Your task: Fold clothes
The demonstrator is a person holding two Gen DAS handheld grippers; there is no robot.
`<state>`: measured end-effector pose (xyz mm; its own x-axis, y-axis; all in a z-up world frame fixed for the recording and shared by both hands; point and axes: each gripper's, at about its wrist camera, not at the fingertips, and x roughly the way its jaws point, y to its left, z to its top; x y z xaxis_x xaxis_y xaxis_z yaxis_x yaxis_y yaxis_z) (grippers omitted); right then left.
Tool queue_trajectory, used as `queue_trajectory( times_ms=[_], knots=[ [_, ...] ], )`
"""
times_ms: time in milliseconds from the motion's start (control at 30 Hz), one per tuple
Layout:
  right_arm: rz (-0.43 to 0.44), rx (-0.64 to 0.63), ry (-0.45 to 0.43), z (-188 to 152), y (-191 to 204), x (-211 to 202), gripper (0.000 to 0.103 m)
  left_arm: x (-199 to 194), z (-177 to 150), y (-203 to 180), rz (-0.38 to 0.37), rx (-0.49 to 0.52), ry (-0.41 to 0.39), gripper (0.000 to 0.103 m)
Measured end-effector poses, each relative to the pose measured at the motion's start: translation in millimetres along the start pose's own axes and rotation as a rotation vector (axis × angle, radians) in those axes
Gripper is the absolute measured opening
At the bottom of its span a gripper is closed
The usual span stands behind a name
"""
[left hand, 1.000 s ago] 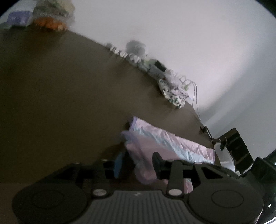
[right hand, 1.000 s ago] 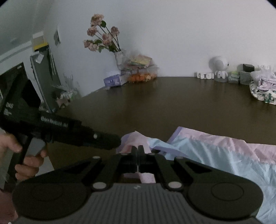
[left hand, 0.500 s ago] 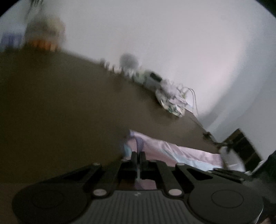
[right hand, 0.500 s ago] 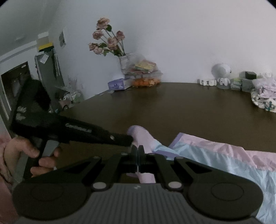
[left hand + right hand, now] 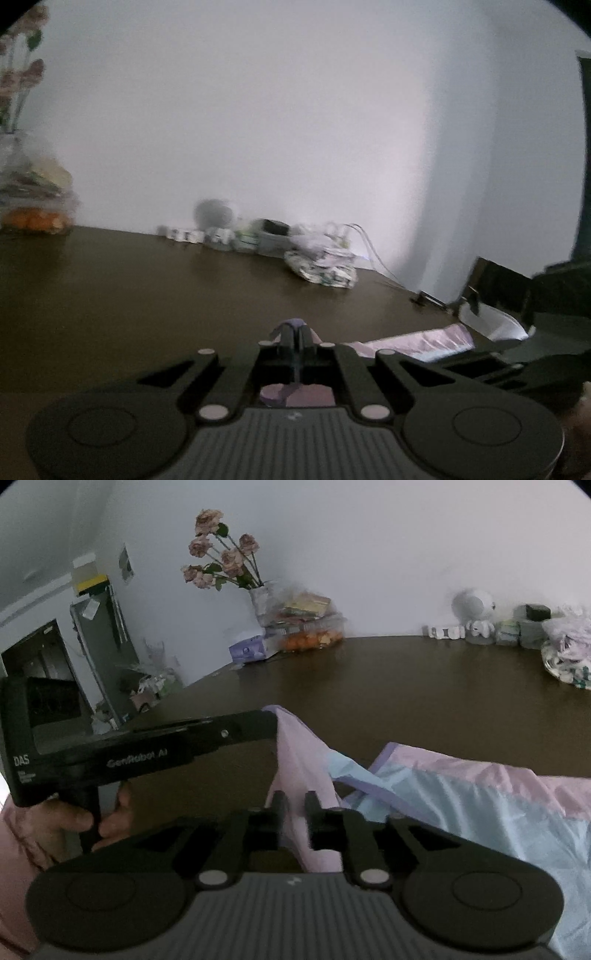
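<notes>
The left hand-held gripper (image 5: 294, 338) pinches a corner of the pastel garment (image 5: 480, 805); the right hand-held gripper (image 5: 294, 805), fingers parted, straddles the raised fold above the dark surface (image 5: 406, 679).

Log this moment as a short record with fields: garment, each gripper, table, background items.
garment: pastel pink, blue and lilac thin garment, one corner lifted, the rest flat on the table
left gripper: shut on the garment's lilac edge
right gripper: jaws slightly parted, pink fabric hanging between them
table: dark brown wooden table
background items: vase of pink roses, bag of oranges, white round-headed toy figure
</notes>
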<state>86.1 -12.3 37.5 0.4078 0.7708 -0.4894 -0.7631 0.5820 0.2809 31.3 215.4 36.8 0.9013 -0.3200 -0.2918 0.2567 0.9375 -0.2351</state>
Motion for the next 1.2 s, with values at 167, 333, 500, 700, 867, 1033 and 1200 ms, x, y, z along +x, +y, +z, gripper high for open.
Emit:
queue_trajectory(
  times_ms=[167,333,500,700,867,1033,1200],
  knots=[
    [-0.024,-0.014,0.029,-1.2,4.9,16.2,0.028,-1.2,2.5,-6.5,-0.009,0.039,0.042,0.001],
    [-0.060,0.024,0.053,-2.5,-2.7,26.6,0.030,5.4,3.6,-14.6,0.013,0.061,0.091,0.001],
    [-0.041,0.045,0.078,-4.3,-8.4,31.8,0.004,10.7,5.7,-17.6,0.005,0.086,0.092,0.001],
    [-0.029,0.093,0.035,-1.2,-17.2,20.5,0.001,2.0,-1.4,-5.0,-0.025,0.101,0.074,0.001],
    [0.002,0.139,0.008,2.1,-23.1,13.9,0.001,3.3,-8.5,10.6,-0.029,0.039,0.111,0.001],
    [0.009,0.150,0.004,2.7,-24.1,12.9,0.001,3.7,-12.1,23.6,-0.048,-0.061,0.149,0.010],
    [0.010,0.137,0.001,2.1,-21.2,11.6,0.001,-0.8,-18.2,44.2,-0.097,-0.372,0.199,0.029]
  ],
)
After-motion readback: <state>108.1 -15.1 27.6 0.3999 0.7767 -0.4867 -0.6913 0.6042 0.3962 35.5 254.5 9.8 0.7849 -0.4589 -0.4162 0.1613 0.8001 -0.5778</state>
